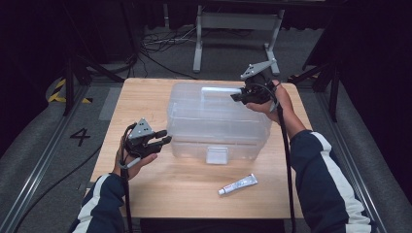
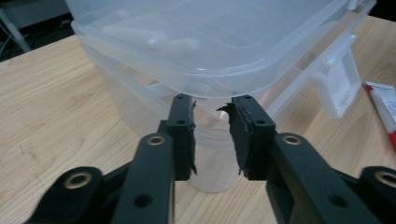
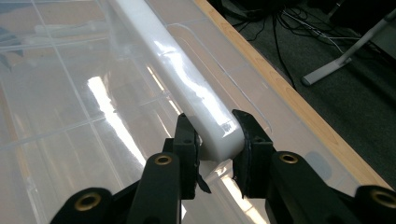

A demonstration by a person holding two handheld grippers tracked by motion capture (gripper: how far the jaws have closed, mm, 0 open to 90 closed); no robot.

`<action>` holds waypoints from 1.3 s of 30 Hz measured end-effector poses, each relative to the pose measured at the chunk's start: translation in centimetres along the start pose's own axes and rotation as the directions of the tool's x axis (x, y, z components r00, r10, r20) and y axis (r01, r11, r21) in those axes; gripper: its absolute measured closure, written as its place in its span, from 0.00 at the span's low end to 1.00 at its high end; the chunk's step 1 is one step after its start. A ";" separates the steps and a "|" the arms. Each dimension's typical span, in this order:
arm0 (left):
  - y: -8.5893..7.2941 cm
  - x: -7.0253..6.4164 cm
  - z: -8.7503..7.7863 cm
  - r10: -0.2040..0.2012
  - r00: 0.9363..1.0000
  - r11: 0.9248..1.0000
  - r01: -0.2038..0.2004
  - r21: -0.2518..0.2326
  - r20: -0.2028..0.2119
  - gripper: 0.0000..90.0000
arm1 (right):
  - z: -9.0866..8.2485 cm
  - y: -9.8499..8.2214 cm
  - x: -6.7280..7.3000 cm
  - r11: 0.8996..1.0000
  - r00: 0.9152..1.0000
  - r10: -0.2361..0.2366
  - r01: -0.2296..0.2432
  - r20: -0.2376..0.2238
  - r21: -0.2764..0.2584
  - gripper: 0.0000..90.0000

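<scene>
While right gripper (image 3: 215, 144) clamps white handle (image 3: 177, 74) of clear box (image 1: 218, 121), left gripper (image 2: 212, 135) gapes unclosed at box corner

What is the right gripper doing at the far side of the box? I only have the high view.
Observer: The right gripper is shut on the end of the white handle, with both pads against its sides.
Operator: And the left one?
Observer: The left gripper is open, its jaws on either side of the box corner, just below the lid rim.
Operator: Anything inside?
Observer: Through the lid, the right gripper view shows dividers. Any contents are too blurred to tell.
</scene>
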State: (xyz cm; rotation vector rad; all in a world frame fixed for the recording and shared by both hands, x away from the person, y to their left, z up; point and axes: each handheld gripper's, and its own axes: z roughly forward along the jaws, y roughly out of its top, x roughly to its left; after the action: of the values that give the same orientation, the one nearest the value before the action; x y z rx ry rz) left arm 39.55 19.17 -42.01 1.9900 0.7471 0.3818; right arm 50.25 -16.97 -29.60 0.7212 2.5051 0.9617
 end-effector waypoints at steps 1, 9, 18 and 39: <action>0.0 -0.1 0.1 0.000 1.000 1.000 0.000 0.001 0.007 0.82 | 0.0 0.0 0.0 1.000 1.000 0.000 0.000 0.001 0.002 0.81; 0.3 -0.3 0.4 0.031 0.999 1.000 -0.031 0.005 -0.026 0.95 | -0.3 0.3 0.0 1.000 1.000 -0.010 0.010 0.011 0.006 0.80; 0.3 -0.2 0.5 0.049 0.998 0.999 -0.049 0.005 -0.037 1.00 | -1.9 -0.7 -0.3 0.999 0.999 -0.021 0.022 0.029 -0.034 0.72; 0.6 -0.3 0.5 0.074 0.995 0.997 -0.073 0.014 -0.062 1.00 | -9.1 -9.0 -1.6 0.986 0.981 0.050 -0.019 0.186 -0.165 0.68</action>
State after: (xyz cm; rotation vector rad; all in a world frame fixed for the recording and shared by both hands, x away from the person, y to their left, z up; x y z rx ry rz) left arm 39.82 18.41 -41.80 2.0288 0.7179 0.4861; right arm 44.07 -28.26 -29.20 0.7688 2.2278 1.0428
